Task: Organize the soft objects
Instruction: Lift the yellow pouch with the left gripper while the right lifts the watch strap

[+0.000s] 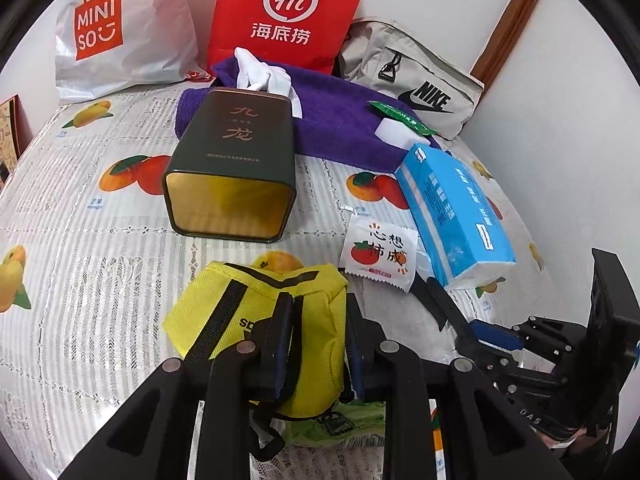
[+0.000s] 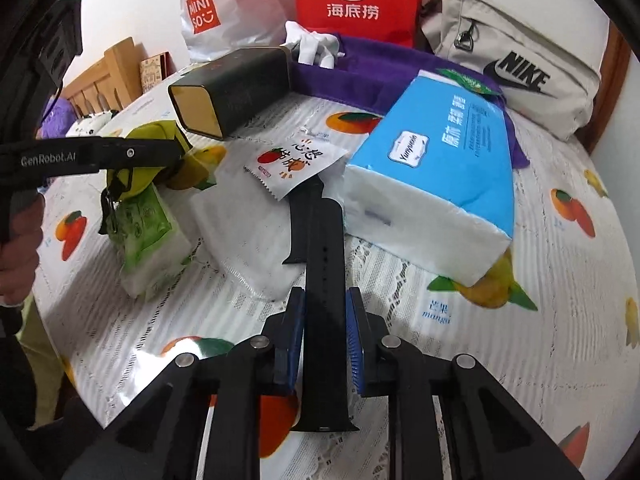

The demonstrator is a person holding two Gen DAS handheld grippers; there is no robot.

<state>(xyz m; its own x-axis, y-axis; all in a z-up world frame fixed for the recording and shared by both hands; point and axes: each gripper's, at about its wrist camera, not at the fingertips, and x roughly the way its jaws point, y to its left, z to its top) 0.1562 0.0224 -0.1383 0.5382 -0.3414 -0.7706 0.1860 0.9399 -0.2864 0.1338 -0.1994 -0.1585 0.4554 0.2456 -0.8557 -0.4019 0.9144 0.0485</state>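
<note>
A yellow fabric pouch with black straps is pinched between the blue pads of my left gripper, just above the tablecloth. In the right wrist view the same pouch hangs at the left over a green tissue pack. My right gripper is shut on a black watch strap, which runs forward between its pads. The strap's far end lies under a white persimmon sachet. A blue tissue pack lies just right of the strap.
A dark tin lies on its side in the middle, open end toward me. Behind it are a purple towel, white gloves, a beige Nike pouch, a red bag and a white Miniso bag. A white tissue pack lies beside the strap.
</note>
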